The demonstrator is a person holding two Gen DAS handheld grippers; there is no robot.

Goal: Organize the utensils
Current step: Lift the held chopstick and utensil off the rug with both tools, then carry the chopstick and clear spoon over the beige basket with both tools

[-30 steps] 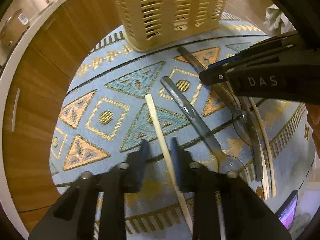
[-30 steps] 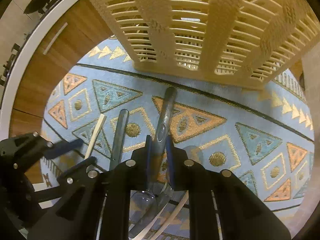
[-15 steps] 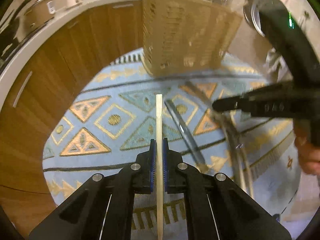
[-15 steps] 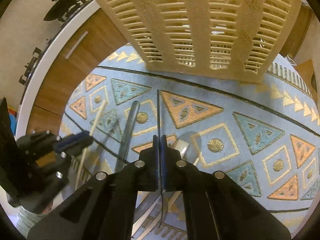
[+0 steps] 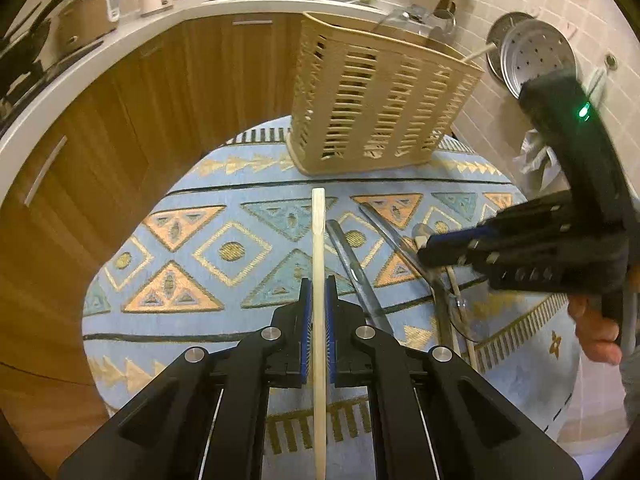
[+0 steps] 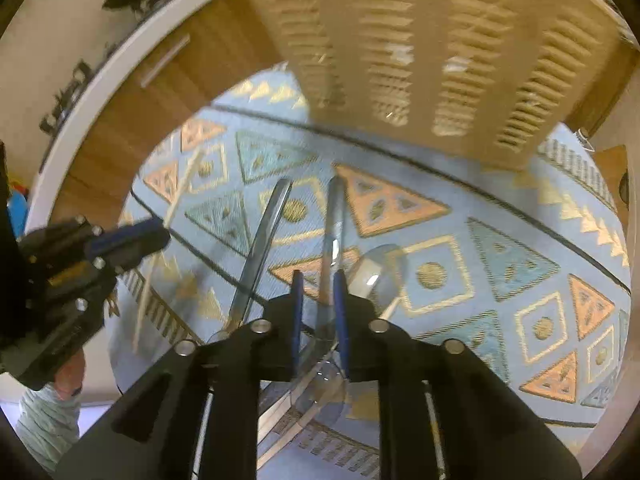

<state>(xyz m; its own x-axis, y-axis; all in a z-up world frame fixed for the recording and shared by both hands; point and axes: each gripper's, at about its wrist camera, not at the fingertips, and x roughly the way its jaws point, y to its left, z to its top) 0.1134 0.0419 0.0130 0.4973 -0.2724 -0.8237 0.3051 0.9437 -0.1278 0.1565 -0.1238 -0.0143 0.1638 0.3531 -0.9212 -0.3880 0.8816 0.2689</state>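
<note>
Left claw [image 5: 319, 312]: pads clamped tight on wooden chopstick [image 5: 319, 240], tip aimed toward beige slotted basket [image 5: 376, 108] at far edge of patterned mat [image 5: 180, 248]. Clear plastic spoon [image 5: 356, 268] lies just right, on mat. Right claw [image 6: 319, 300]: pads parting, second clear spoon handle [image 6: 333, 224] between them, apparently loose.

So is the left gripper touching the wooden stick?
Touching. In the left wrist view the left gripper has its jaws shut on the wooden stick, both blue pads pressing its sides.
</note>
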